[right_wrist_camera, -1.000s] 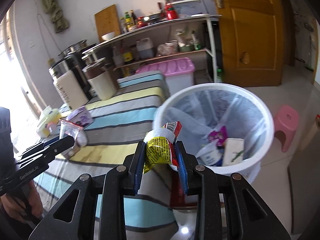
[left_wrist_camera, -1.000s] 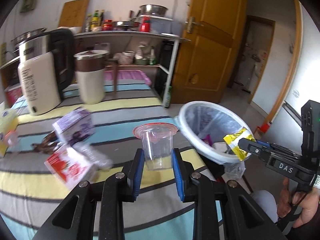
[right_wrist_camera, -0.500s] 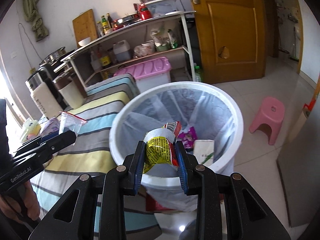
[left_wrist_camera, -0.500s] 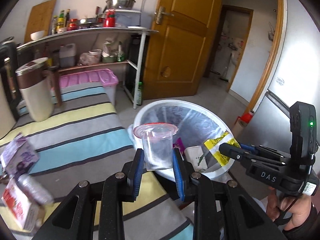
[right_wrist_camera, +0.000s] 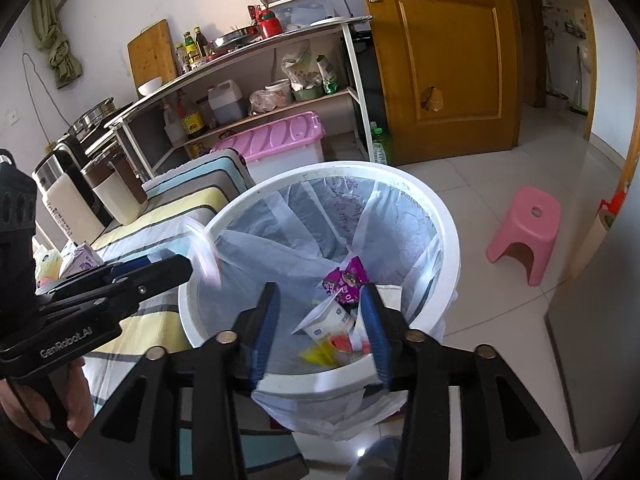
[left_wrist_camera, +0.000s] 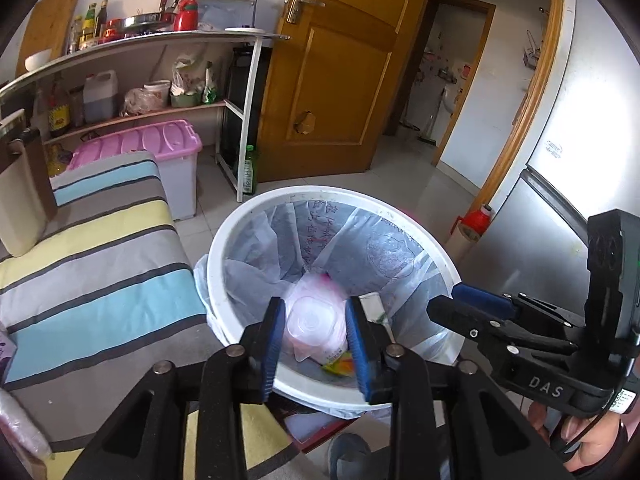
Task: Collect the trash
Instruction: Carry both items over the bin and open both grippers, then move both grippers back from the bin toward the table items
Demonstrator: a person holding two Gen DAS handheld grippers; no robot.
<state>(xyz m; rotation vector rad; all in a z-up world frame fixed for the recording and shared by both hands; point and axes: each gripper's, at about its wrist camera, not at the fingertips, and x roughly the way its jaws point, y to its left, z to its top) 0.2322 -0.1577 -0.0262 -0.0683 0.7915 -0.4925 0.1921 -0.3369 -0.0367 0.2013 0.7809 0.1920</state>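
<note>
- While both my grippers hang over the bin (left_wrist_camera: 256, 216), their jaws are opening.
- Left gripper (left_wrist_camera: 316, 334): the clear cup (left_wrist_camera: 310, 320) sits blurred between its blue pads, tipped mouth-down over the bin. I judge it released and dropping, since the pads no longer appear to press it. The right view shows the same cup as a pale smear at the bin's near-left rim.
- Right gripper (right_wrist_camera: 320, 328): jaws apart, nothing between them. A yellow wrapper (right_wrist_camera: 318, 354) lies in the bin directly beneath.
- Bin contents: a purple packet (right_wrist_camera: 346, 276), a white pouch (right_wrist_camera: 326, 320), the yellow wrapper and red scraps, all on the liner bag (right_wrist_camera: 400, 232).
- Progress: two deliveries are at their end, the wrapper in and the cup going in.
- Remaining: on the striped table (left_wrist_camera: 100, 280) at left I see a purple carton (right_wrist_camera: 82, 262) and, at the left view's lower-left corner, a pink-tinted bag (left_wrist_camera: 18, 428). Whether more trash lies out of frame I cannot tell.
- Kettle (right_wrist_camera: 68, 204) and canister (right_wrist_camera: 118, 192) at the table's far end appear to be household items, not trash.
</note>
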